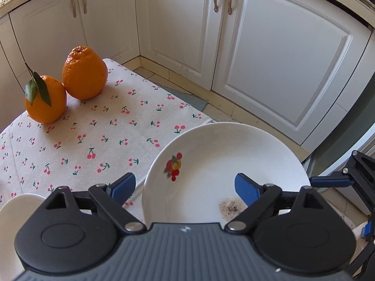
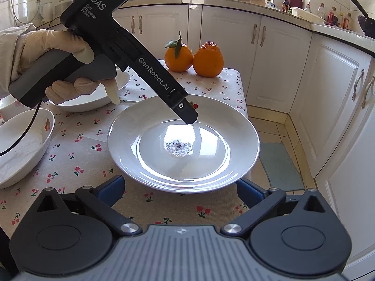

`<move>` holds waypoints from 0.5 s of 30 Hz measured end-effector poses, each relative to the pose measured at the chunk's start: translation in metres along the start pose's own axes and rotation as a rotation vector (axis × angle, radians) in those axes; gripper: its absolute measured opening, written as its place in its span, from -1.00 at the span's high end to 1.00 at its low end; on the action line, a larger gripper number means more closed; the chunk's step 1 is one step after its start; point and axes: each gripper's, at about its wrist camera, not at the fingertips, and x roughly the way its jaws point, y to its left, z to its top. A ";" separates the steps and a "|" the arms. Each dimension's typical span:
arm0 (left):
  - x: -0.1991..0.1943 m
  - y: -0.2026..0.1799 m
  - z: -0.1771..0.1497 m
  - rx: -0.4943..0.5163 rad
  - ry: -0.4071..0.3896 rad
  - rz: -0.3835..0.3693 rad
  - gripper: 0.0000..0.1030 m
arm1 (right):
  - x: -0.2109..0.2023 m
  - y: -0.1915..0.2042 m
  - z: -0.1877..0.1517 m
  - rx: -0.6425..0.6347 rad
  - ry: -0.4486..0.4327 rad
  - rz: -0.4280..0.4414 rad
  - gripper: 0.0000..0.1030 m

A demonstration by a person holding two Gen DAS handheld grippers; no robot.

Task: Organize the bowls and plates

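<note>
A white plate point(image 2: 211, 164) with a dark crumb stain in its middle lies on the cherry-print tablecloth point(image 2: 77, 154) at the table's right edge. It also shows in the left wrist view point(image 1: 211, 154), with a small fruit print. My left gripper point(image 1: 185, 187) is open above the plate, one finger over the cloth, one over the plate. In the right wrist view the left gripper point(image 2: 187, 114) hovers over the plate's far half. My right gripper point(image 2: 180, 190) is open, its fingers level with the plate's near rim, empty.
Two oranges point(image 2: 194, 57) stand at the table's far edge. A white bowl point(image 2: 21, 149) and a shallow white dish point(image 2: 93, 96) sit at the left. White cabinets point(image 2: 281, 53) ring the table; a tiled floor lies to the right.
</note>
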 end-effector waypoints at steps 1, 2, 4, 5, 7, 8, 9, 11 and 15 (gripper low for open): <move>-0.002 -0.001 0.000 0.000 -0.004 0.001 -0.78 | -0.001 0.001 0.000 0.001 0.001 -0.004 -1.00; -0.006 -0.001 -0.001 0.000 -0.010 0.003 -0.78 | -0.001 0.002 0.000 0.001 0.003 -0.008 -1.00; -0.015 -0.003 -0.002 0.000 -0.022 0.013 -0.78 | -0.004 0.006 0.000 -0.006 0.003 -0.018 -1.00; -0.019 -0.004 -0.003 -0.001 -0.029 0.016 -0.78 | -0.006 0.007 0.000 -0.010 0.003 -0.022 -1.00; -0.031 -0.006 -0.005 -0.006 -0.044 0.021 -0.78 | -0.010 0.010 0.000 -0.010 0.007 -0.029 -1.00; -0.037 -0.007 -0.007 -0.007 -0.053 0.022 -0.78 | -0.012 0.011 0.000 -0.009 0.008 -0.030 -1.00; -0.044 -0.009 -0.009 -0.007 -0.062 0.023 -0.78 | -0.015 0.013 0.001 -0.009 0.006 -0.031 -1.00; -0.058 -0.014 -0.014 -0.009 -0.079 0.029 -0.78 | -0.021 0.018 0.001 -0.012 -0.001 -0.035 -1.00; -0.090 -0.025 -0.029 -0.004 -0.121 0.041 -0.78 | -0.034 0.031 0.002 -0.034 -0.003 -0.038 -1.00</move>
